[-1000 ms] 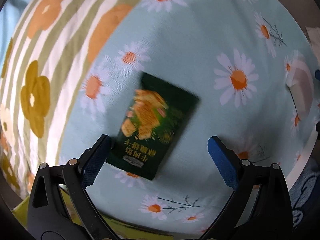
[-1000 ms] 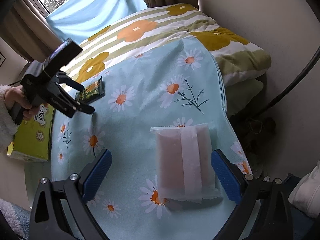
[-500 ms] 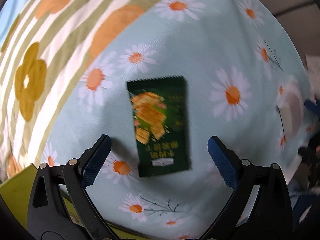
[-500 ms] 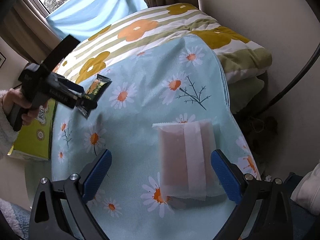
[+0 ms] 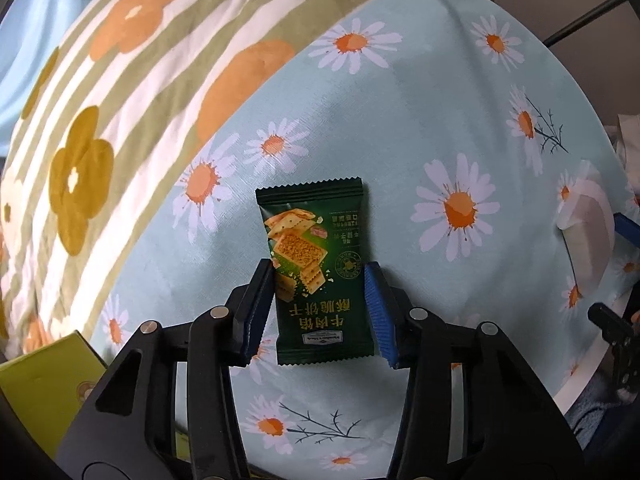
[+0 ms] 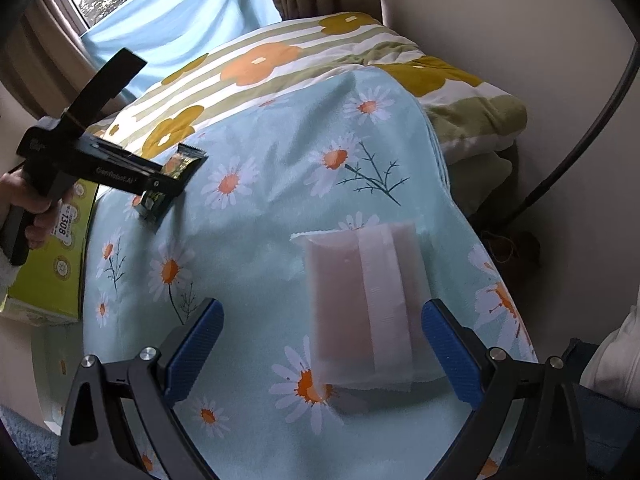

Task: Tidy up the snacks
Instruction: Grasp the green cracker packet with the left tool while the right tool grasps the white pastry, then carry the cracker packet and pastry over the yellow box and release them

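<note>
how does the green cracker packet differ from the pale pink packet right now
The green cracker packet is dark and printed with crackers; the pale pink packet is plain and translucent. The green one sits between the closing jaws of the left gripper, raised off the daisy cloth; the pink one lies flat on it, beneath the open right gripper. Both are sealed, crimp-edged snack packets.

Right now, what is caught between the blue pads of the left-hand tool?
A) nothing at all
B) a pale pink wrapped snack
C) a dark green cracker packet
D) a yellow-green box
C: the left tool is closing its blue pads on both side edges of the dark green cracker packet; in the right wrist view the packet hangs off the daisy cloth.
</note>
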Motion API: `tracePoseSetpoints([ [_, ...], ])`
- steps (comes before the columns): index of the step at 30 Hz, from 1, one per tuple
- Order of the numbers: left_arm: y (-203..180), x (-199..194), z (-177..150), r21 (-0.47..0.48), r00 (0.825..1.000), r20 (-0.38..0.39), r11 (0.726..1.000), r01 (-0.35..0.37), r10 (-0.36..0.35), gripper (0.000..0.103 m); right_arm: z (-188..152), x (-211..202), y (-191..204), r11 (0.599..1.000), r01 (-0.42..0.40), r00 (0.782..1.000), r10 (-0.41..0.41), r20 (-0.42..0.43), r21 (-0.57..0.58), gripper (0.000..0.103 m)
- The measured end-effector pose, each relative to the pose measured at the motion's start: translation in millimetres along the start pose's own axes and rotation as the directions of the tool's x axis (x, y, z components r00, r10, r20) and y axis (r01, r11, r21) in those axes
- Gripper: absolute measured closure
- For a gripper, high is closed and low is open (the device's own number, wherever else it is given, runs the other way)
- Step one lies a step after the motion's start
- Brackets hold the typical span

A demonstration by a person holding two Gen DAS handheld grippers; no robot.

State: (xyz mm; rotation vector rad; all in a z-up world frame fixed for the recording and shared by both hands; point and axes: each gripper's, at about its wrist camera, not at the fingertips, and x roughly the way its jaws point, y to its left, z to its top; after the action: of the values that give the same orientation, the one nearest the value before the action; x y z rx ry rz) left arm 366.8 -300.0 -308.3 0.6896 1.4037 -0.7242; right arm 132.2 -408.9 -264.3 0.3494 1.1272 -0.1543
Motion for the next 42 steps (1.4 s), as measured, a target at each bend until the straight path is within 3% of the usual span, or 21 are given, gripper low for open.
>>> tracePoseSetpoints([
  [7, 1, 2, -6, -0.001, 1.000, 0.012, 1.000, 0.016, -0.016, 0.061, 5, 8, -1, 1.000, 0.028, 1.000, -0.029, -0.013, -0.013, 0.008],
  [20, 2, -1, -12, -0.010, 0.999, 0.021, 0.999, 0.038, -0.037, 0.062, 3, 35, 7, 0.968, 0.170, 0.982, -0.182, -0.052, -0.185, 0.027],
  [23, 1, -2, -13, -0.013, 0.999, 0.023, 0.999, 0.044, -0.043, 0.062, 5, 33, 2, 0.972, 0.155, 0.985, -0.165, -0.044, -0.175, 0.043],
  [33, -5, -24, -16, -0.052, 0.995, 0.070, 0.996, 0.068, -0.064, 0.062, 10, 9, 9, 0.986, 0.060, 0.998, -0.065, -0.024, -0.154, 0.045],
  [38, -9, -62, -20, -0.095, 0.987, 0.146, 0.992, 0.077, -0.063, 0.062, 30, -21, 20, 0.982, 0.032, 0.999, -0.026, 0.036, -0.184, 0.045],
  [42, -8, -105, -33, -0.150, 0.971, 0.235, 0.986, 0.075, -0.038, 0.062, 56, -51, 35, 0.970, -0.006, 0.995, 0.030, 0.096, -0.242, 0.045],
])
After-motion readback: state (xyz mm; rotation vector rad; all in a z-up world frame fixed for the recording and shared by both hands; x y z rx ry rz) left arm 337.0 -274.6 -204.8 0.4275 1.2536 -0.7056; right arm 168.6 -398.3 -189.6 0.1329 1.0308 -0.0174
